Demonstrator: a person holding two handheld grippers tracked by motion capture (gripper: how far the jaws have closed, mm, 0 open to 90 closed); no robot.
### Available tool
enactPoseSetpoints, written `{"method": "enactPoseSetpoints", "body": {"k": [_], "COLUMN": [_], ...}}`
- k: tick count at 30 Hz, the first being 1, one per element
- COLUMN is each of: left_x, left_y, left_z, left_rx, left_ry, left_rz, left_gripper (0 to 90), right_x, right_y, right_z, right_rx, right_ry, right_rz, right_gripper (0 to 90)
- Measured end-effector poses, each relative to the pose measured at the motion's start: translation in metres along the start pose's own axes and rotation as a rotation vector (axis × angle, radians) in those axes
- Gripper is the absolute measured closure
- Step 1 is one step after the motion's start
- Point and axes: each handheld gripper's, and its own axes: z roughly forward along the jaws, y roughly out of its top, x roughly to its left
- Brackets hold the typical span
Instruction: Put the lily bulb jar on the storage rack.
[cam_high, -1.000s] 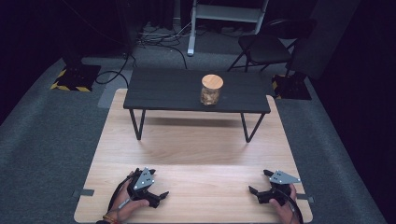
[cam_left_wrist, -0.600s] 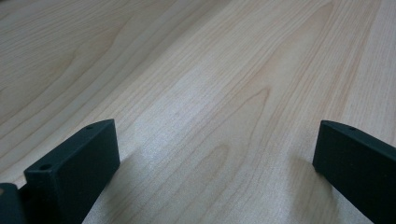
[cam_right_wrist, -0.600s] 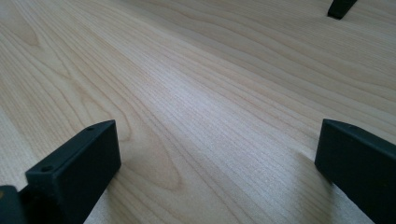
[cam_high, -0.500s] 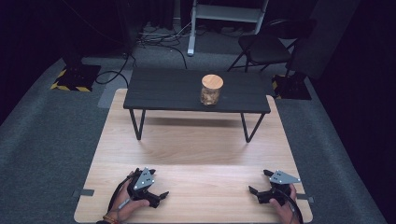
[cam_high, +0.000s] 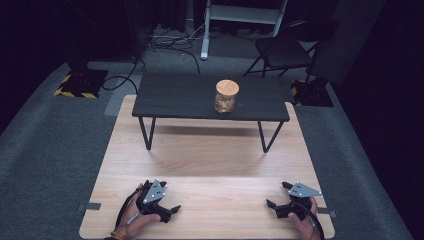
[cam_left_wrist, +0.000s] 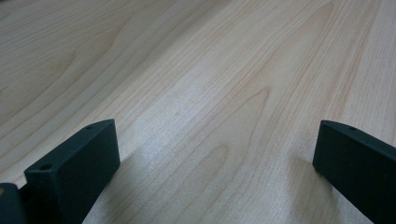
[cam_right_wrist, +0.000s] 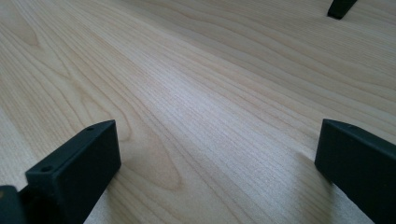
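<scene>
High view: lidded jar, brownish contents.

Jar w/ wood lid on black table; chair behind.

From high up, we look forward and down at the whole wooden table. In the left gripper view and the right gripper view, we sit very low and close, looking along that same wood.

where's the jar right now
In the high view, the jar stands upright on the small black table, right of its centre, far beyond both grippers.
</scene>
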Motion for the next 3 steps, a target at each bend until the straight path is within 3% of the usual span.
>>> {"method": "enactPoseSetpoints", "body": {"k": [3], "left_x": [-0.0004], "left_y": [-0.0001], "left_z": [-0.0003], "left_rx": [0.000], "left_ry": [0.002], "left_rz": [-0.001], "left_gripper": [0.5], "right_x": [0.0001], "right_y": [0.0000], "right_z": [0.0000], "right_rx": [0.000], "right_ry": [0.000], "right_rz": [0.000], "right_gripper": [0.0]}}
